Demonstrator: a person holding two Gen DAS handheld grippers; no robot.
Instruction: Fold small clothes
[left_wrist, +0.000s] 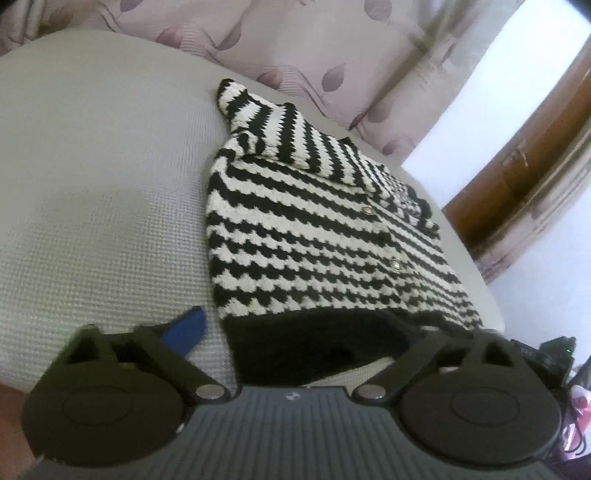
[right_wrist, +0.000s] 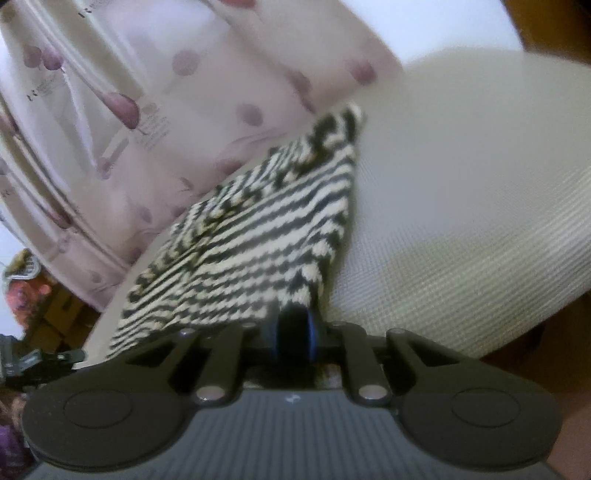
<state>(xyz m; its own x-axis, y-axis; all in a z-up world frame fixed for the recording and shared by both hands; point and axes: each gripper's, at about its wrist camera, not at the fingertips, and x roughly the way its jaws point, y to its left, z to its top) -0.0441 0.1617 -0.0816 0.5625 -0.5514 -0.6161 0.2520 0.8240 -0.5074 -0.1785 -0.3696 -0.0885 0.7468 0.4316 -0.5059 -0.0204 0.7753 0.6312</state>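
A small black-and-white striped knit cardigan (left_wrist: 314, 221) lies on a pale waffle-textured surface (left_wrist: 103, 206), its black hem nearest me and one sleeve folded across the top. My left gripper (left_wrist: 295, 332) is open, its blue-padded left finger (left_wrist: 186, 328) on the surface just left of the hem, the right finger at the hem's right end. In the right wrist view the cardigan (right_wrist: 258, 236) is blurred and pulled toward me. My right gripper (right_wrist: 293, 328) is shut on its near edge.
A pink leaf-patterned curtain (left_wrist: 303, 48) hangs behind the surface. A brown wooden frame (left_wrist: 524, 170) and white wall stand at the right. Dark gear (left_wrist: 550, 354) sits past the surface's right edge. Cluttered colourful items (right_wrist: 33, 291) lie at the far left.
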